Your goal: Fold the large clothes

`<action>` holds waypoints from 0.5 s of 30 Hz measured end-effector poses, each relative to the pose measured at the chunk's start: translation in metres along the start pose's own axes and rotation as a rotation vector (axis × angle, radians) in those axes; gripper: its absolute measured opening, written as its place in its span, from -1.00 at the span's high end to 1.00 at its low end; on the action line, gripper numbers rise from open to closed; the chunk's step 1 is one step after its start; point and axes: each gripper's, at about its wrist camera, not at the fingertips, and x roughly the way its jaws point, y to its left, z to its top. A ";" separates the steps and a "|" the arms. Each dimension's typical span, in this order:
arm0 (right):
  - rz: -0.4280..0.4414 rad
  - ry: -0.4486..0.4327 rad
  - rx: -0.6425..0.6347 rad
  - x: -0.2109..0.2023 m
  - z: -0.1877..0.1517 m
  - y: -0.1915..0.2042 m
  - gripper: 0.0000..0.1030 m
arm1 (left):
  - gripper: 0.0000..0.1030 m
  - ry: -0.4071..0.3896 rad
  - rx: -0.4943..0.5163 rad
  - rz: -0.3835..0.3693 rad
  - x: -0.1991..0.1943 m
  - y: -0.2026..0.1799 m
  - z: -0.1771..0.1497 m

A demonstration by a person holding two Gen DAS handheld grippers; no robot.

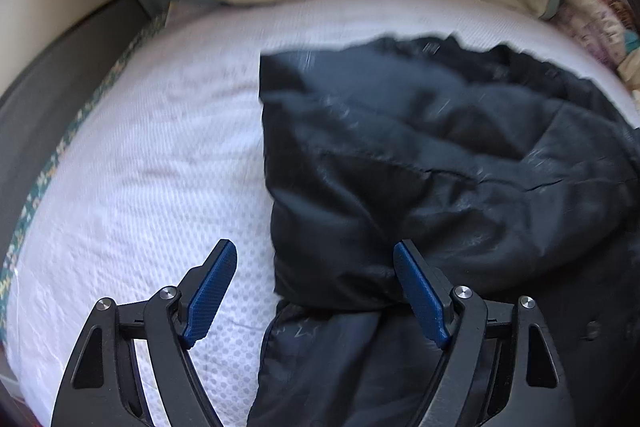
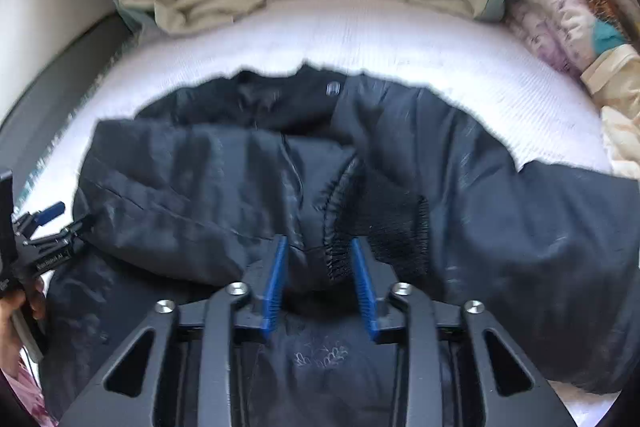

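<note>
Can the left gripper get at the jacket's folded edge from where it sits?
Probably yes. The left gripper is open and straddles the near left edge of the black jacket, one pad already against the fabric. Only white bedding lies beside it; nothing blocks.

light: soft daylight, even — no hard shadows | glare: white sheet [image 1: 152, 155] near washed out | blur: motion smear on jacket [image 2: 200, 187] edges, both views | edges: fisheye bending — dark corner vignette

One black jacket [image 2: 200, 195], two grippers [image 1: 316, 291], one bed [image 1: 140, 167].
</note>
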 end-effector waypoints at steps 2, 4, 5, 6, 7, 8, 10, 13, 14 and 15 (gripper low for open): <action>0.010 0.028 0.022 0.015 -0.003 0.002 0.52 | -0.63 0.022 -0.014 -0.006 0.004 0.005 -0.001; 0.008 0.044 0.025 0.029 -0.006 0.002 0.52 | -0.64 0.027 -0.020 -0.013 0.003 0.006 0.000; -0.001 0.048 0.015 0.034 -0.007 0.003 0.52 | -0.64 0.028 -0.020 -0.015 0.003 0.007 0.000; -0.009 0.055 0.004 0.040 -0.008 0.004 0.52 | -0.64 0.030 -0.019 -0.016 0.004 0.007 0.000; -0.014 0.057 0.001 0.043 -0.009 0.004 0.52 | -0.64 0.033 -0.020 -0.019 0.006 0.007 -0.001; -0.022 0.055 -0.005 0.046 -0.010 0.006 0.52 | -0.64 0.036 -0.021 -0.023 0.008 0.007 -0.002; -0.046 0.053 -0.029 0.052 -0.012 0.010 0.52 | -0.64 0.040 -0.030 -0.039 0.013 0.009 -0.004; -0.081 0.051 -0.066 0.059 -0.015 0.016 0.52 | -0.67 0.047 -0.062 -0.080 0.020 0.013 -0.009; -0.081 0.045 -0.069 0.061 -0.017 0.016 0.52 | -0.69 0.053 -0.078 -0.094 0.023 0.016 -0.010; -0.076 0.035 -0.068 0.062 -0.018 0.015 0.52 | -0.70 0.056 -0.085 -0.100 0.026 0.017 -0.010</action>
